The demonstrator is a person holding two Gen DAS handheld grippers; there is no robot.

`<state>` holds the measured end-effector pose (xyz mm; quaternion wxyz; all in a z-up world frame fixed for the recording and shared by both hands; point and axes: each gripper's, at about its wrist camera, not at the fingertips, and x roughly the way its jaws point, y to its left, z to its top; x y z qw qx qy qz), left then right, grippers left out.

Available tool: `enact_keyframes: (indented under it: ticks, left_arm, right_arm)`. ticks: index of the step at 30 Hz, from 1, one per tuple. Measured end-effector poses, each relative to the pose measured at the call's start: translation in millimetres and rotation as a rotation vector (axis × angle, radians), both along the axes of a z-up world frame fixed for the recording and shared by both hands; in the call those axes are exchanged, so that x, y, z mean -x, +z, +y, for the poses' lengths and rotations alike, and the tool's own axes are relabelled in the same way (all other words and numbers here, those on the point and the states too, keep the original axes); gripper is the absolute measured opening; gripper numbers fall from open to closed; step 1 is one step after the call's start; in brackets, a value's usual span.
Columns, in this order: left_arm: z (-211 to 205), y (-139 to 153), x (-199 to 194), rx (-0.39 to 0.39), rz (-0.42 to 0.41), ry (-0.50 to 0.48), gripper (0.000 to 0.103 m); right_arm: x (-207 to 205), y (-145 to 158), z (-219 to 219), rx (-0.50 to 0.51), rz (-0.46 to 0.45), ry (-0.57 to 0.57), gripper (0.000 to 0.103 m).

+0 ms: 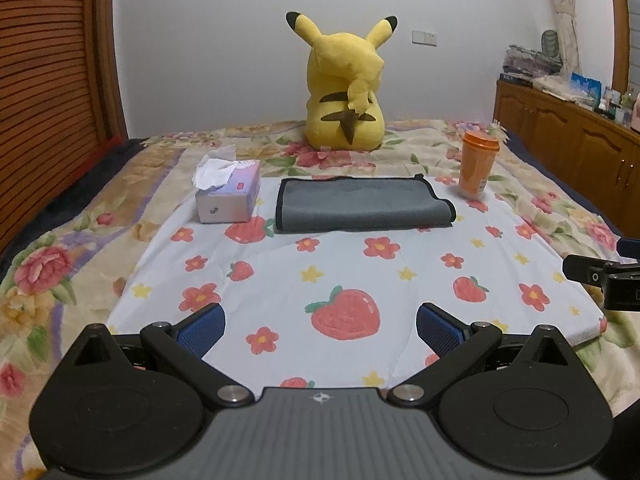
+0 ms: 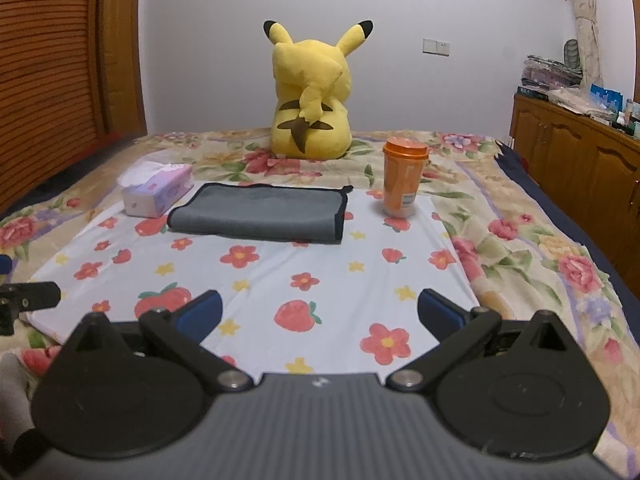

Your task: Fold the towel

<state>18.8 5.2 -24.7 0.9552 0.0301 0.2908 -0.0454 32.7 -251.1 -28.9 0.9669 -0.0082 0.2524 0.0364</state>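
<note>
looks mostly done, towel sits folded far on the cloth; left gripper and right gripper released, holding nothing.

Ahead of the jaws, a plain white wall closes the room, with a pale switch plate right of centre. To the left stands a slatted wooden panel. To the right runs a low wooden cabinet with clutter on top, a pale curtain hanging above. A floral bedspread covers the bed below. The light is dim and even.
</note>
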Motion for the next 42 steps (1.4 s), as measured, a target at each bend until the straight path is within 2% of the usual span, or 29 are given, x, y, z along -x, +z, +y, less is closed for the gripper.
enact_keyframes:
  ticks: [14,28,42]
  left_arm:
    - [-3,11,13,-0.017,-0.110,-0.011,0.103]
    - [-2,20,19,-0.024,-0.172,-0.010,0.103]
    - [0,22,23,-0.034,-0.206,-0.007,0.103]
  right_arm:
    - [6,4,-8,-0.040,-0.067,-0.025,0.103]
    - [14,10,-13,-0.049,-0.148,-0.042,0.103]
    - [18,12,-21,-0.067,-0.184,-0.076,0.103]
